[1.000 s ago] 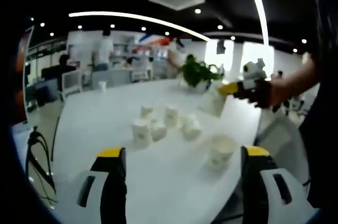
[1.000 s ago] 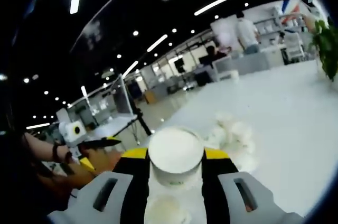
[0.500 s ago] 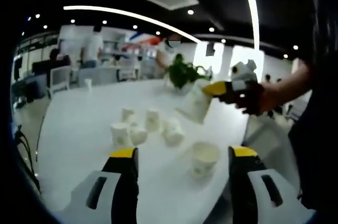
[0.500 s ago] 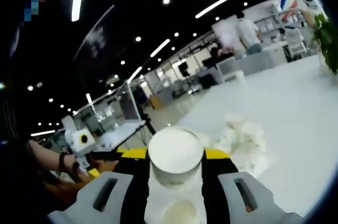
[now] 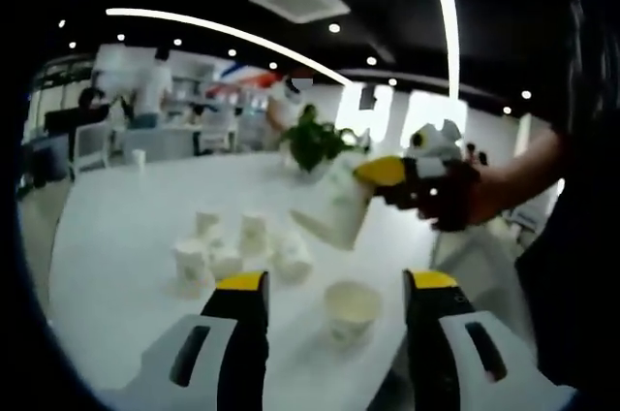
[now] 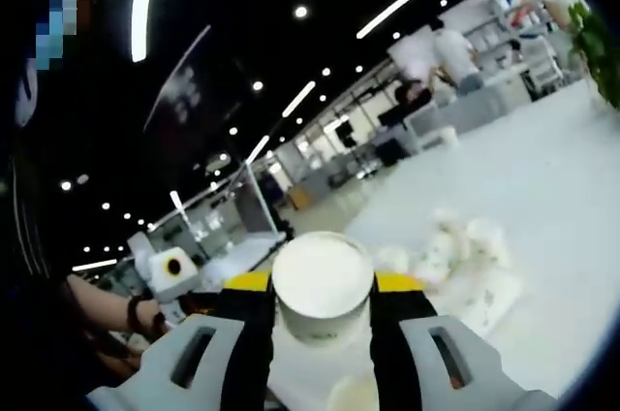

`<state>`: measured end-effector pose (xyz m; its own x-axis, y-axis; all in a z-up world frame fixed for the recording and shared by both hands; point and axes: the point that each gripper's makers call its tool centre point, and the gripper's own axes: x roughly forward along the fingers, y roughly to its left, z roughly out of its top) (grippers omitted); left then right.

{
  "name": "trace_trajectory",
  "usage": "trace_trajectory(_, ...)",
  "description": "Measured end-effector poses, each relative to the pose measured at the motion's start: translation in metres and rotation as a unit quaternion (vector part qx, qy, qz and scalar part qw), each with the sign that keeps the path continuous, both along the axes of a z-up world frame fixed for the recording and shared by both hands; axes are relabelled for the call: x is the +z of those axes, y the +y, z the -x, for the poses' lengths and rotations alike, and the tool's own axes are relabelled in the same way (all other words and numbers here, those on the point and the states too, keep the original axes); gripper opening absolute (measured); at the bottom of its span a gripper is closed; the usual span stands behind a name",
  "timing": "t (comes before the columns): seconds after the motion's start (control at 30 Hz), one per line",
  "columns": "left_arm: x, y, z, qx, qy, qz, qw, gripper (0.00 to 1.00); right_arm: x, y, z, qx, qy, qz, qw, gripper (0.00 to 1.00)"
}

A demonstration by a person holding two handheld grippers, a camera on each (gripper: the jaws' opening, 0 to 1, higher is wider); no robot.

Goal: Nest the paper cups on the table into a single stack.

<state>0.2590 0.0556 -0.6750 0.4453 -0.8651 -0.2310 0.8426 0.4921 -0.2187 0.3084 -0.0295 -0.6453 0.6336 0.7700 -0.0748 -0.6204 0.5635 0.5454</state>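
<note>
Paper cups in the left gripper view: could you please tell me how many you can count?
6, perhaps more hidden: one held cup in the right tool, one upright cup near the left tool, four clustered cups behind.

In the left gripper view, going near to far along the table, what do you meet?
Upright paper cup between the left gripper jaws → cluster of paper cups → potted plant → lone cup near the far edge.

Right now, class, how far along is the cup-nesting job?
Nothing looks nested yet. In hand: the right gripper is shut on one paper cup, carried tilted in the air above the upright cup nearest the open left gripper. Left: that cup and the loose cluster of cups on the white table still need stacking.
</note>
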Motion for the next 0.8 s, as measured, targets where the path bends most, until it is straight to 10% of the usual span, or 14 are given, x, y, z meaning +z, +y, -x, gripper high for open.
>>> trace_trajectory(0.8, 0.010, -0.023, 0.011, -0.022, 0.041, 0.054, 0.9975, 0.47, 0.005, 0.031, 0.024, 0.053, 0.016, -0.038, 0.9977, 0.35)
